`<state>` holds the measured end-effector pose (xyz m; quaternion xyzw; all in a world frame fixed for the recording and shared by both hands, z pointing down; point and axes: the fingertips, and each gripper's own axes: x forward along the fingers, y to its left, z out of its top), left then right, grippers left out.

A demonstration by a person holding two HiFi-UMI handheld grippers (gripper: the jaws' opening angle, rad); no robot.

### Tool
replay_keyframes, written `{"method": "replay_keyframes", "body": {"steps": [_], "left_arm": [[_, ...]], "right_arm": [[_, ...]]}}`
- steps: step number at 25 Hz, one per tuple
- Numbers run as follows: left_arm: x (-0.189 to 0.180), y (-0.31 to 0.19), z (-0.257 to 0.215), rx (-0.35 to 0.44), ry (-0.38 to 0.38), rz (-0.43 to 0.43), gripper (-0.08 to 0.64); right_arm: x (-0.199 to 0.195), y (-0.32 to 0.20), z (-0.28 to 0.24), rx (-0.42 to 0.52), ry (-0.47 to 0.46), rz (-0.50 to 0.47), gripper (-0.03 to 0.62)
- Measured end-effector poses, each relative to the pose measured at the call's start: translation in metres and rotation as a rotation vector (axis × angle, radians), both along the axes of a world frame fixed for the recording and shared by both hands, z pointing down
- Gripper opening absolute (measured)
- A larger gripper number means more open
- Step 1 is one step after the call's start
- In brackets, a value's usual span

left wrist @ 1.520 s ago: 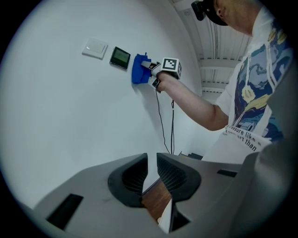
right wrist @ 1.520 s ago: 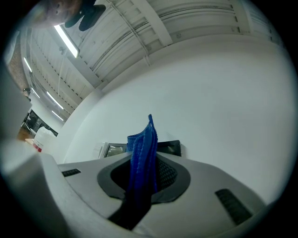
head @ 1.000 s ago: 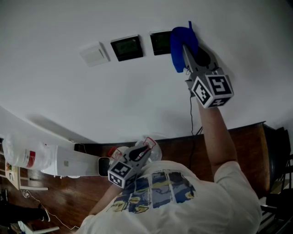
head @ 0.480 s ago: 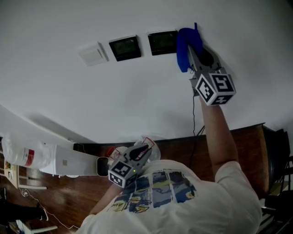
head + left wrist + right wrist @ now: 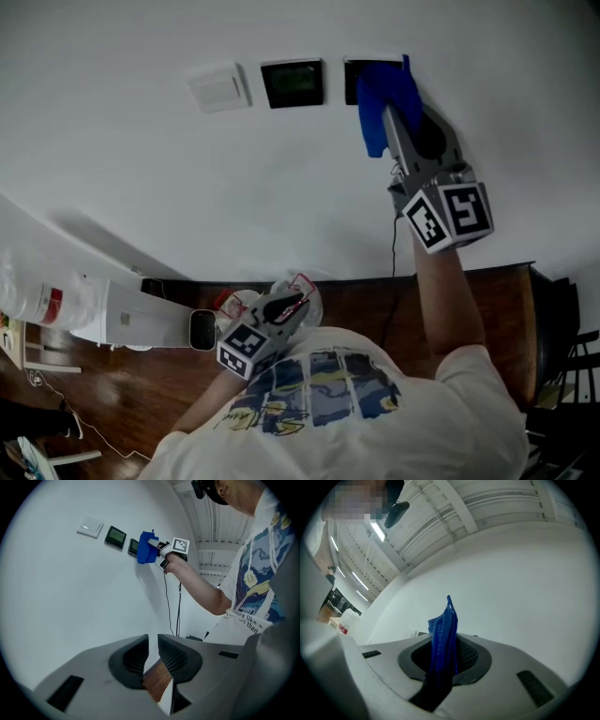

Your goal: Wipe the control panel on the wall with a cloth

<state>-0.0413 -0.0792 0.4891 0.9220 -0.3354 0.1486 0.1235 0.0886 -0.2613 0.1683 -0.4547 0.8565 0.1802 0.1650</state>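
Observation:
On the white wall are a white switch plate (image 5: 217, 87), a dark control panel (image 5: 293, 82) and a second dark panel (image 5: 353, 81). A blue cloth (image 5: 380, 101) covers the right part of that second panel. My right gripper (image 5: 392, 111) is shut on the cloth and presses it to the wall; the right gripper view shows the cloth (image 5: 444, 634) pinched between the jaws (image 5: 445, 660). The left gripper view shows both panels (image 5: 115, 536), the cloth (image 5: 146, 549) and the raised arm. My left gripper (image 5: 286, 309) hangs low by the torso, jaws together (image 5: 153, 651), holding nothing.
A black cable (image 5: 394, 239) runs down the wall below the right gripper. A long white unit (image 5: 122, 323) and a clear plastic bag (image 5: 37, 300) lie on the wooden floor (image 5: 375, 300) at left. Dark furniture (image 5: 562, 375) stands at the right edge.
The cloth slid a little right off the second panel, then back left over its right part. The head view has shifted, so the panels sit further right. The left gripper stayed low.

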Motion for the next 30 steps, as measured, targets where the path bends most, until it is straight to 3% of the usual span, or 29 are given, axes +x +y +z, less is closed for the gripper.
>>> {"method": "replay_keyframes", "body": {"steps": [6, 15, 23, 30], "left_arm": [[-0.038, 0.008, -0.001, 0.009, 0.016, -0.028, 0.061], [-0.105, 0.017, 0.000, 0.018, 0.007, -0.076, 0.061], [-0.140, 0.019, 0.002, 0.016, 0.014, -0.089, 0.061], [-0.136, 0.015, 0.003, 0.009, 0.025, -0.067, 0.061]], "right_arm": [[-0.075, 0.006, 0.007, -0.010, 0.033, -0.081, 0.094], [-0.154, -0.017, 0.021, -0.059, 0.041, -0.107, 0.093], [-0.171, -0.036, 0.016, -0.065, 0.041, -0.042, 0.092], [-0.157, -0.046, 0.013, -0.066, 0.039, 0.002, 0.093]]}}
